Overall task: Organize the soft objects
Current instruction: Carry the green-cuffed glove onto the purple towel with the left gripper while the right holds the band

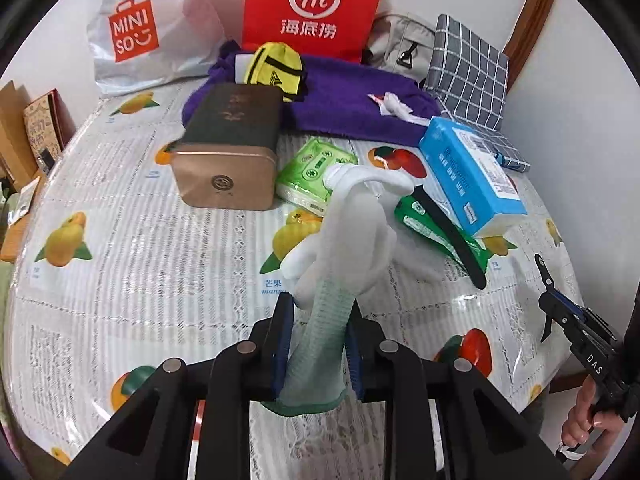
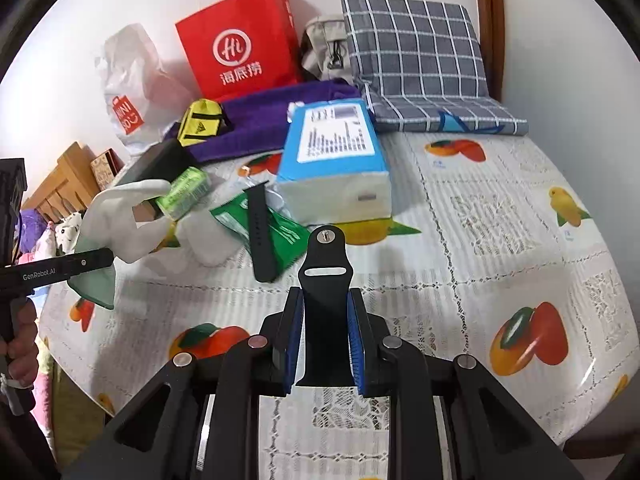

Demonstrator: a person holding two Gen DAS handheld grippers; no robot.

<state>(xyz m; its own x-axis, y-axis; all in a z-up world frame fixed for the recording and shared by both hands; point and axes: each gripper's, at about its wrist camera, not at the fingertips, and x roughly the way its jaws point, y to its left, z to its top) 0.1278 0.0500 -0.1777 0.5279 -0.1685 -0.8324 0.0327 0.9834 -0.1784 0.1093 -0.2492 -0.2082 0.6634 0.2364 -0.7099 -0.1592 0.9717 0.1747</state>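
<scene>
My left gripper (image 1: 318, 320) is closed on the green cuff of a white glove (image 1: 352, 232), which stands up at centre frame in the left wrist view, lifted off the tablecloth (image 1: 140, 240). My right gripper (image 2: 324, 336) is clamped on a short black watch strap piece (image 2: 325, 280), lower centre of the right wrist view. A longer black strap (image 2: 260, 232) lies across a green packet (image 2: 276, 232) at mid-frame.

Progress, as I judge it: early. Two soft items are in hand but neither is placed. Left on the table are a purple towel (image 1: 352, 108) in the upper centre, a yellow pouch (image 1: 276, 68) on it, a green tissue pack (image 1: 312, 176), a blue tissue box (image 1: 472, 176) and a checked cloth (image 2: 420, 68) in the upper right.

Hard to make out: no destination is evident. The glove hides part of the green packet, and a second white piece (image 2: 208, 240) beside it may be another glove; I cannot tell. A red bag (image 1: 316, 4) and a white bag (image 1: 140, 36) are cut off at the top.
</scene>
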